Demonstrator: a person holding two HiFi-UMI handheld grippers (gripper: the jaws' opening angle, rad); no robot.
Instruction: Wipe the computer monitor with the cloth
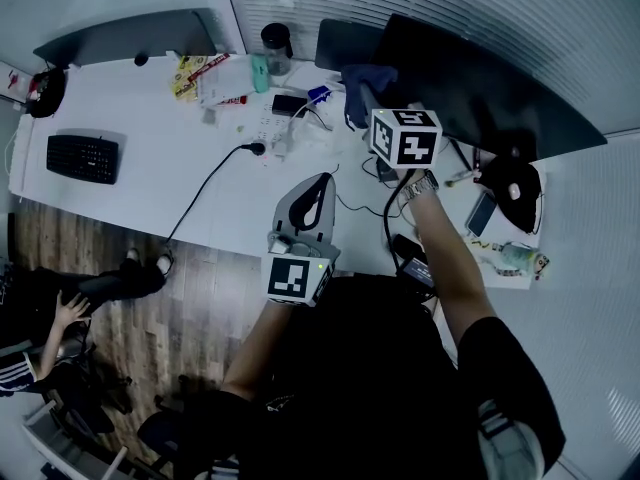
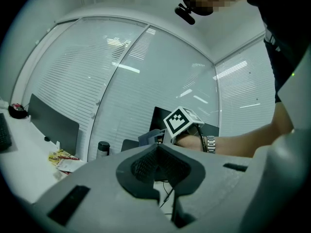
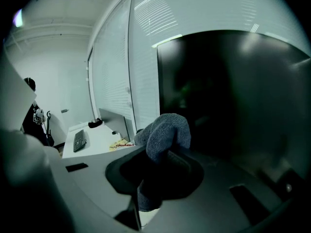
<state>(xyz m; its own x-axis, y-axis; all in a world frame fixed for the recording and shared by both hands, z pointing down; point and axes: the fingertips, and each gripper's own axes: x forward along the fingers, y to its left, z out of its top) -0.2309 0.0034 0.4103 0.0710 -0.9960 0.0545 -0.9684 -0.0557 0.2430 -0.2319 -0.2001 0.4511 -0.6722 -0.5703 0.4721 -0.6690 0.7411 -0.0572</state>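
The dark computer monitor (image 1: 480,88) stands at the back right of the white desk (image 1: 170,158). My right gripper (image 1: 370,103) is raised in front of the screen's left part and is shut on a blue-grey cloth (image 1: 362,80). In the right gripper view the cloth (image 3: 165,132) bulges up out of the jaws, close before the black monitor (image 3: 233,91). My left gripper (image 1: 322,180) hovers lower, over the desk's front edge, shut and holding nothing. From the left gripper (image 2: 158,154) I see the right gripper's marker cube (image 2: 181,121) and the cloth (image 2: 148,137) ahead.
A black keyboard (image 1: 84,157) lies at the desk's left, behind it a second monitor (image 1: 130,36). Papers (image 1: 205,78), a dark cup (image 1: 276,40), cables (image 1: 215,178) and small items crowd the middle. A black bag (image 1: 515,183) sits at the right. A seated person (image 1: 60,318) is at lower left.
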